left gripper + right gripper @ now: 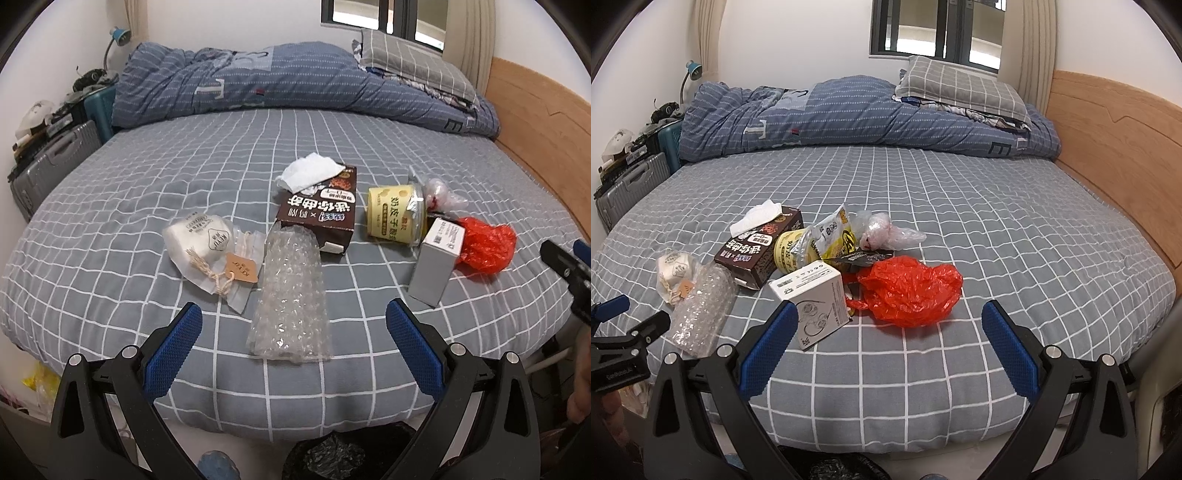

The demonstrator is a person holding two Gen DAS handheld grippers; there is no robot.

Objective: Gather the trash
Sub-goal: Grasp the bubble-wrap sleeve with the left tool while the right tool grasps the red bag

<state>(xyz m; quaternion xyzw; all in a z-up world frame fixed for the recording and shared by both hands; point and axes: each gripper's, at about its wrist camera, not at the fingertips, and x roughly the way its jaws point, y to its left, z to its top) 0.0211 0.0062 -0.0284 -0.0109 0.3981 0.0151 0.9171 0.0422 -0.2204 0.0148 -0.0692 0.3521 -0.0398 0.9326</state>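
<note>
Trash lies on the grey checked bed (147,170). In the left wrist view: a bubble-wrap sleeve (291,295), a brown carton (321,214) with a white tissue (308,171) on it, a white pouch with a tag (207,243), a yellow cup (395,214), a grey-white box (436,266) and a red plastic bag (485,245). My left gripper (293,321) is open, just before the bubble wrap. My right gripper (890,317) is open, just short of the red bag (912,288), with the white box (816,299) by its left finger.
A folded blue quilt (280,81) and a pillow (413,66) lie at the bed's far side. A wooden headboard (1115,147) stands on the right. Suitcases (48,162) stand to the left. A black bin bag (332,458) sits on the floor below the bed edge.
</note>
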